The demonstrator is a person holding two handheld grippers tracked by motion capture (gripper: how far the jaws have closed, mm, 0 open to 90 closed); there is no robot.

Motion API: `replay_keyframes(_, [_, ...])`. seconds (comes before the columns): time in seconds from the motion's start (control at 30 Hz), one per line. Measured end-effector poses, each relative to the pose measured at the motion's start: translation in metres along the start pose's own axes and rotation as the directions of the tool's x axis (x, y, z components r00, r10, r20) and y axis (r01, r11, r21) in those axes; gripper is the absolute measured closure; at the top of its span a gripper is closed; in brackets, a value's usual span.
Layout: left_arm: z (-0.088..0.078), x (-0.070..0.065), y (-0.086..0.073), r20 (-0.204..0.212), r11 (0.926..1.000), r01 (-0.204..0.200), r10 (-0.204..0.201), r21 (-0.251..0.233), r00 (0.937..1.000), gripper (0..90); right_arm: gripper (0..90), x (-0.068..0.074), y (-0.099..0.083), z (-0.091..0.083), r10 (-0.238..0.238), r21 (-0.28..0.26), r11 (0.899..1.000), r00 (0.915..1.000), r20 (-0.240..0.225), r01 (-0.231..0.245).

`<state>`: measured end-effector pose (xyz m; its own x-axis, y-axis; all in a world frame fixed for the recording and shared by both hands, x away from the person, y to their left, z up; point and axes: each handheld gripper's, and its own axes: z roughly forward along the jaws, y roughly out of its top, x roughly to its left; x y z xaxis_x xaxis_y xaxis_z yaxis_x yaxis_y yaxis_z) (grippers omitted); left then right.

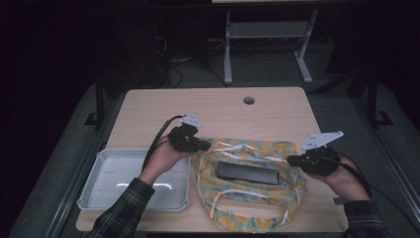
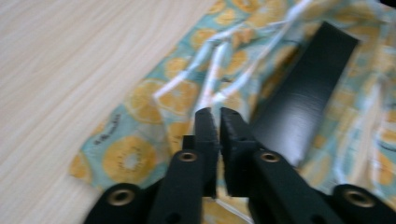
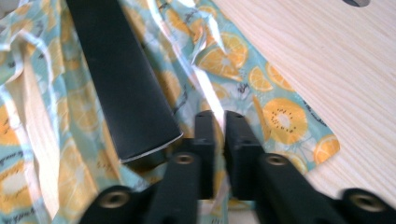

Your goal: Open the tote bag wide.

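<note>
- Fruit-printed cloth bag (image 1: 250, 186) lies at the table's (image 1: 218, 106) near edge, right of the white tray (image 1: 133, 181), a black box (image 1: 247, 173) inside.
- Left claw (image 1: 205, 145) pinches the bag's left drawstring (jaws nearly together), hand raised, pointing right.
- Right claw (image 1: 293, 160) pinches the right edge, pointing left; best lift both evenly so the box stays level.

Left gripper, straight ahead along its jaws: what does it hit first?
Most likely the fruit-print bag: the left gripper is shut, seemingly on the bag's pale strap, with printed fabric right past its tips. The black box lies off to one side of that line. Depth is hard to judge.
</note>
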<state>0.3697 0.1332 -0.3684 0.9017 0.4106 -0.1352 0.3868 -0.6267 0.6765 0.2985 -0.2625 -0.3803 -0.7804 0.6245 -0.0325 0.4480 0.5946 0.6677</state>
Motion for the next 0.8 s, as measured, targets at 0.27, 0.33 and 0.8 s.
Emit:
replay_keyframes(0.27, [-0.002, -0.030, -0.017, 0.062, 0.9984, -0.042, 0.040, 0.037, 0.9973, 89.7, 89.1, -0.006, -0.014, 0.008, 0.009, 0.058, 0.998, 0.9998, 0.018, -0.010])
replay_keyframes(0.33, [0.002, -0.038, -0.024, 0.077, 0.9969, -0.054, 0.049, 0.057, 0.9958, 89.7, 88.4, -0.007, -0.016, 0.013, 0.008, 0.077, 0.997, 0.9998, 0.017, -0.010])
replay_keyframes(0.8, [0.057, -0.050, -0.041, 0.060, 0.9490, -0.106, 0.092, 0.297, 0.9940, 89.7, 89.5, -0.005, -0.029, 0.054, 0.003, 0.205, 0.979, 0.9993, -0.038, 0.005])
